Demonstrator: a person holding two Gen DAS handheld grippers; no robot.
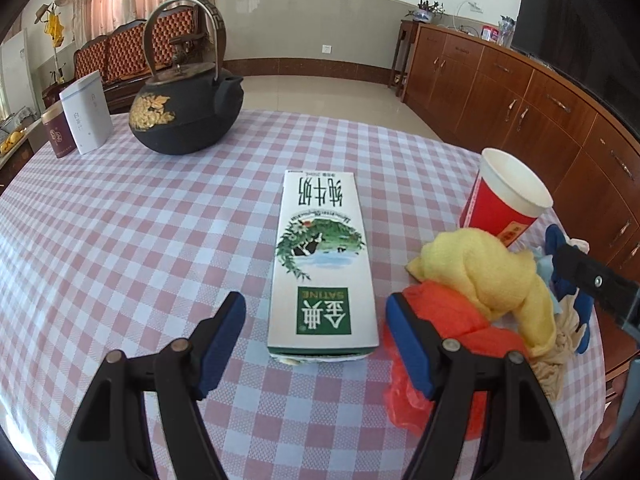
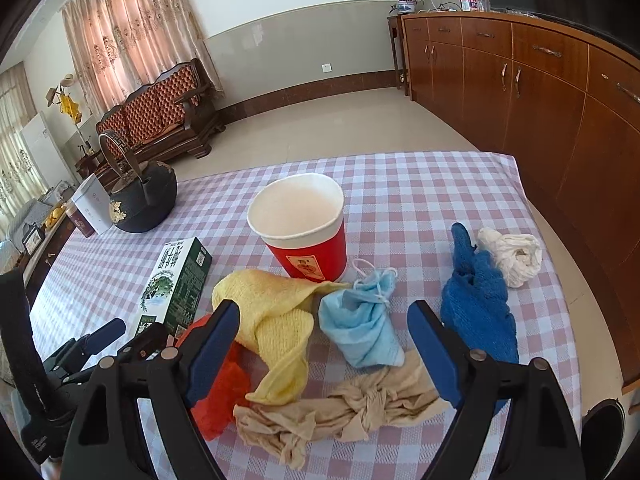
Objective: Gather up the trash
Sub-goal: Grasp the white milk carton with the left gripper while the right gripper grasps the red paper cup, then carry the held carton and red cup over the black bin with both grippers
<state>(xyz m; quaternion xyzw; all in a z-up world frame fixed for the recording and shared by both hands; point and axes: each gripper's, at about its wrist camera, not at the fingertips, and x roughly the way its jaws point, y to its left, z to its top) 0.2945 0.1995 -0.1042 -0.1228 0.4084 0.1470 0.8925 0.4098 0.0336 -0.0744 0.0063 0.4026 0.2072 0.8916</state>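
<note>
1. The tabletop (image 1: 120, 220) is covered with a soft cloth of pink and white squares.
2. A flat milk carton (image 1: 322, 264) of smooth white card is laid on its side in the middle. A green label and a tree picture are printed on it.
3. The left hand-held gripper (image 1: 316, 344) is held spread wide just above the near end of the carton. Nothing is pinched by its blue pads.
4. A round paper cup (image 2: 300, 224), red outside and white inside, is stood upright behind the rags.
5. A fluffy yellow cloth (image 2: 276, 320) is draped over a thin, crinkly orange bag (image 2: 220, 396).
6. A crumpled light blue face mask (image 2: 362, 320) is seen between the spread fingers of the right hand-held gripper (image 2: 324, 356), which holds nothing.
7. A knotted tan stocking (image 2: 340, 408) is laid nearest the camera.
8. A fuzzy dark blue glove (image 2: 478, 300) is touched by a scrunched white tissue (image 2: 514, 254).
9. A heavy, round black teapot (image 1: 186, 116) with gold flowers is stood far back.
</note>
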